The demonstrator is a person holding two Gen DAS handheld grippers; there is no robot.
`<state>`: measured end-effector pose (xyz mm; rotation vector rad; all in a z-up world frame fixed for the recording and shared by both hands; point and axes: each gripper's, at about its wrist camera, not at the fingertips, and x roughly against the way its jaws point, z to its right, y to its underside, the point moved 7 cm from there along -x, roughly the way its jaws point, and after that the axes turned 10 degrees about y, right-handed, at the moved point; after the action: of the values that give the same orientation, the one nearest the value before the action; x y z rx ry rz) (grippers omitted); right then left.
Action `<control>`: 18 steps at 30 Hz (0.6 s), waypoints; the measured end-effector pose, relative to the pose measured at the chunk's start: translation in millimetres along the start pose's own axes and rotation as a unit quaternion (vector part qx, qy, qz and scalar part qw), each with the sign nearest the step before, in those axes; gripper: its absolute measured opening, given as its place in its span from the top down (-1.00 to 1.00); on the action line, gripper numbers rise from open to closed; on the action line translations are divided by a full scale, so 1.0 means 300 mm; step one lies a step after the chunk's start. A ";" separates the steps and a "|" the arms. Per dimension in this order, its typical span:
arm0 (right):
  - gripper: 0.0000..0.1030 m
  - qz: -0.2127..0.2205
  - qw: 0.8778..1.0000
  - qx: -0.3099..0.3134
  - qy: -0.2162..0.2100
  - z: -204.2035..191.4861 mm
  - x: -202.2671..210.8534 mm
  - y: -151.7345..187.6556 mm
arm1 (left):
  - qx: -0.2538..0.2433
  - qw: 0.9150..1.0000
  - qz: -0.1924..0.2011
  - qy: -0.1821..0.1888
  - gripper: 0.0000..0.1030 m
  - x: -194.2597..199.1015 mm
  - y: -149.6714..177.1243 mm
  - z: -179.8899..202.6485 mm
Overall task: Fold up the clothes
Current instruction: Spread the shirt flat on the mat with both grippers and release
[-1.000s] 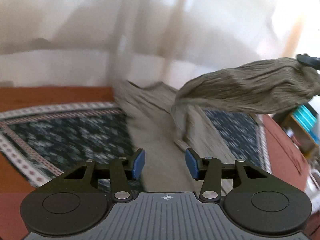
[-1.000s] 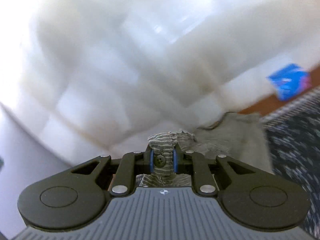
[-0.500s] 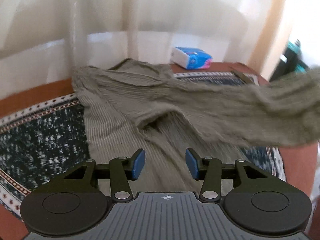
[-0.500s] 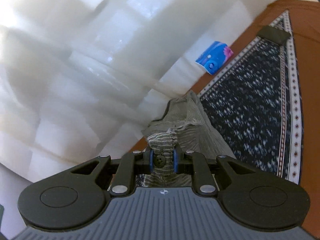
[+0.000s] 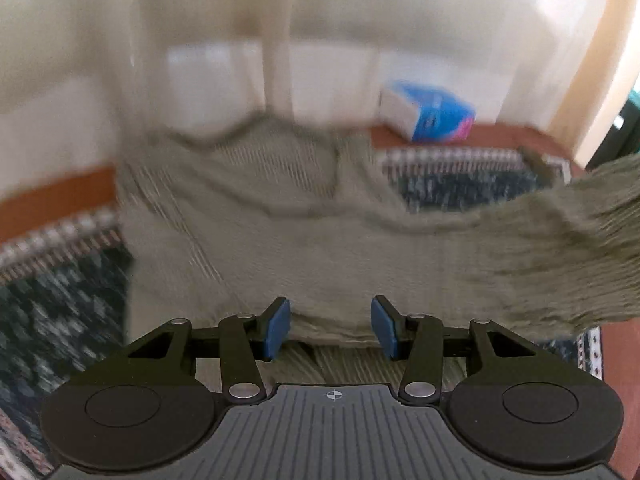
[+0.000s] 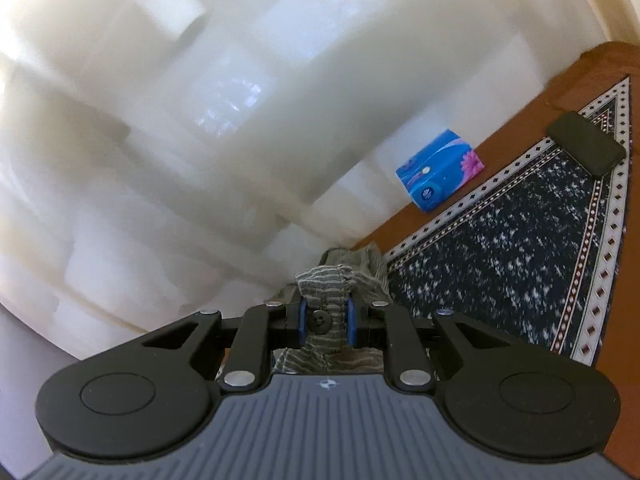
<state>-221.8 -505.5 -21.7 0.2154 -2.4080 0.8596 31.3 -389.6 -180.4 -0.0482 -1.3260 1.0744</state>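
Note:
An olive-grey ribbed garment (image 5: 260,216) lies spread on the patterned cloth in the left wrist view, blurred by motion. One part of it (image 5: 580,248) is lifted and stretched toward the right edge. My left gripper (image 5: 330,330) is open and empty, just above the garment's near edge. My right gripper (image 6: 325,322) is shut on a buttoned edge of the same garment (image 6: 326,284), held up in the air; a dark button shows between the pads.
A dark patterned table cloth (image 6: 500,264) covers the brown table (image 6: 520,96). A blue tissue pack (image 5: 430,110) stands at the back by the white curtain (image 5: 280,32); it also shows in the right wrist view (image 6: 438,170). A black flat object (image 6: 586,144) lies on the cloth's far corner.
My left gripper has swung toward the spread garment and come closer to its near edge, still open. My right gripper has tilted while keeping its hold on the buttoned edge.

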 end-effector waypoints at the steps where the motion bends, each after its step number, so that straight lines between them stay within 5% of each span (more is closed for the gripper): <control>1: 0.60 -0.002 1.000 0.000 -0.003 0.009 -0.009 -0.011 | 0.000 1.000 -0.005 -0.004 -0.17 -0.021 0.009 -0.004; 4: 0.60 -0.009 1.000 0.000 -0.012 0.037 -0.037 -0.045 | 0.000 1.000 -0.020 -0.014 -0.17 -0.057 0.021 -0.008; 10: 0.56 -0.028 0.998 0.012 -0.046 0.028 -0.056 -0.060 | 0.001 1.000 0.002 0.027 -0.25 0.118 -0.123 -0.025; 15: 0.56 -0.043 0.992 0.055 -0.108 -0.102 0.005 0.007 | 0.084 0.991 -0.050 0.095 -0.44 0.113 -0.233 -0.048; 18: 0.56 -0.053 0.986 0.091 -0.131 -0.182 0.036 0.062 | 0.086 0.988 -0.072 0.108 -0.49 0.076 -0.263 -0.018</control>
<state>-211.7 -456.4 8.9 0.5522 -2.5286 1.0577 79.7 -415.4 -119.1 0.0586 -1.0222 1.0256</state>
